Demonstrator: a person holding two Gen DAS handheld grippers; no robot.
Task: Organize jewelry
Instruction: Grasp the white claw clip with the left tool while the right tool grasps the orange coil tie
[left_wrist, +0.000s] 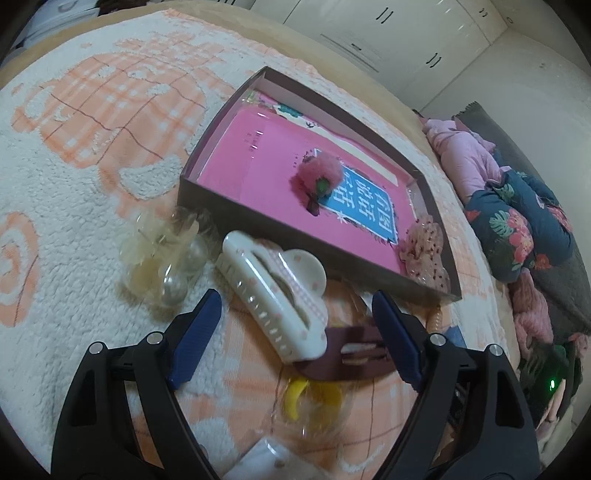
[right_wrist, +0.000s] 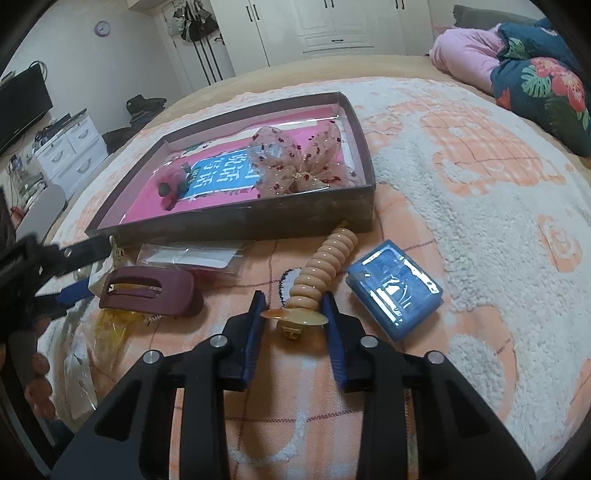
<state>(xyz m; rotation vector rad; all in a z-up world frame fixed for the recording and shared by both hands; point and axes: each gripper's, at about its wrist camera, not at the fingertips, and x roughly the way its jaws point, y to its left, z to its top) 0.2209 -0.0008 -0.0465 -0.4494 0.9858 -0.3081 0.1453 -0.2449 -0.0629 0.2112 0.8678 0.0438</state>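
My left gripper (left_wrist: 295, 299) stands open over the blanket. A white claw clip (left_wrist: 273, 295) with pink dots lies between its blue pads, touching neither. A maroon clip (left_wrist: 354, 354) lies against the right pad. My right gripper (right_wrist: 294, 297) is shut on the amber end plate of a beige ribbed hair clip (right_wrist: 325, 262), which lies pointing toward the brown box (right_wrist: 240, 221). The box (left_wrist: 258, 229) holds a pink book, a pink fluffy hair tie (left_wrist: 317, 177) and a lace bow (right_wrist: 303, 162).
A clear clip with pearls (left_wrist: 166, 254) lies left of the white one. A yellow clip in a clear bag (left_wrist: 314, 402) sits near my left gripper's base. A blue plastic case (right_wrist: 395, 291) lies right of the beige clip. Folded quilts (right_wrist: 535, 81) lie on the bed's far side.
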